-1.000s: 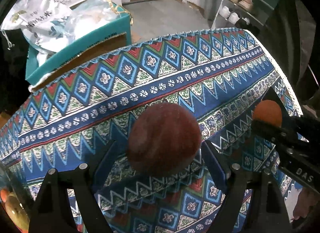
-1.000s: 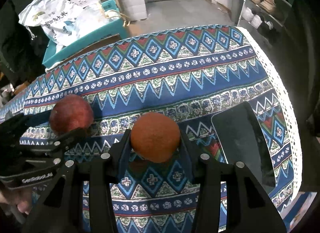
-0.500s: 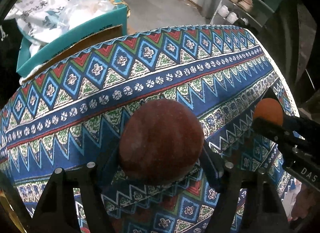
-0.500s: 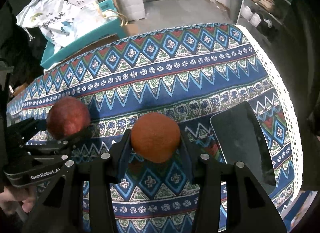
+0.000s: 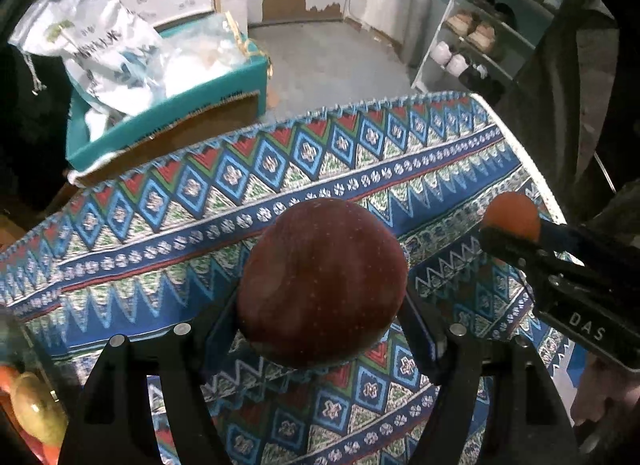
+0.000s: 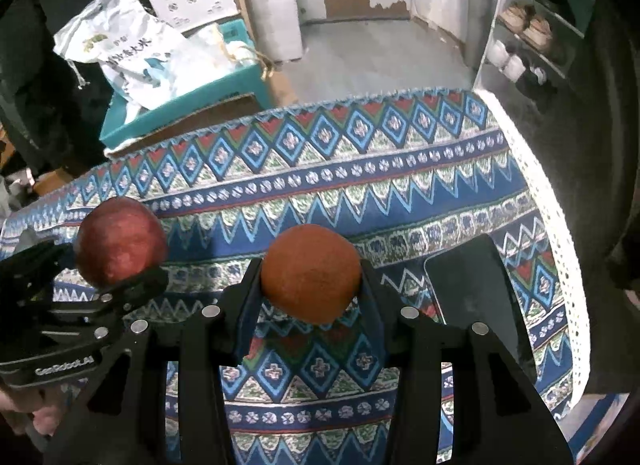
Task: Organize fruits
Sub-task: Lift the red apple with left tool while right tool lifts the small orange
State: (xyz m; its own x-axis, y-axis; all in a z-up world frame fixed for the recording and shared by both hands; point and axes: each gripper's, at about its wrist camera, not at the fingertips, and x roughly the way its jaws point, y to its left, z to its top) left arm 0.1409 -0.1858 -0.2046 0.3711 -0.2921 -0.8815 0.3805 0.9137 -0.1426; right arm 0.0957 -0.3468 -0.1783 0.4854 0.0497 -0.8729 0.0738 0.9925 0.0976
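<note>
Left wrist view: the left tool (image 5: 320,305) clamps a firm, smooth, weighty red apple (image 5: 322,283) at its widest sides above the tabletop (image 5: 360,169); the right tool (image 6: 310,285) squeezes a pebbly orange (image 6: 311,273) likewise.

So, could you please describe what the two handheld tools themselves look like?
Both are matte black with angular forked arms and round silver rivets. The left tool shows white lettering, roughly "GenRobot.AI", on its side in the right wrist view; the right tool reads "DAS". No cables or sleeves show.
</note>
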